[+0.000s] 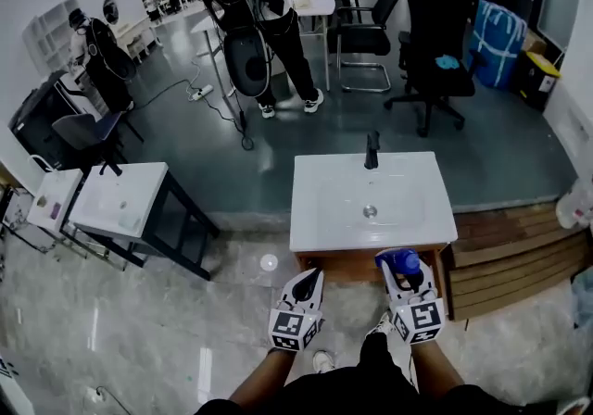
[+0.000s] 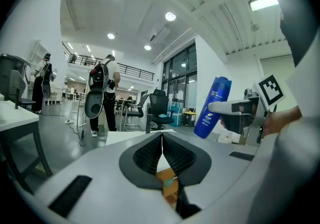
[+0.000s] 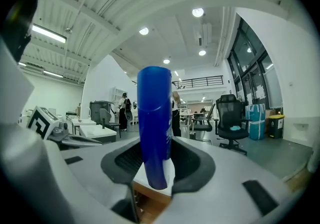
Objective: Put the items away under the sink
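Looking down in the head view, I am standing before the white sink (image 1: 371, 205), its basin holding nothing, with the wooden cabinet (image 1: 357, 265) below it; I cannot tell whether it is open. My right hand-held gripper (image 1: 404, 272) is clamping the blue bottle (image 1: 398, 260) upright, probably so it goes in standing. In the left gripper view, my left hand-held gripper (image 2: 161, 139) is keeping its jaws pressed together on nothing, likely free for the cabinet. In the right gripper view, the pads are pinching the bottle's lower end.

Office-like lab: swivel chairs (image 1: 435, 24), freestanding sink (image 1: 310, 209)
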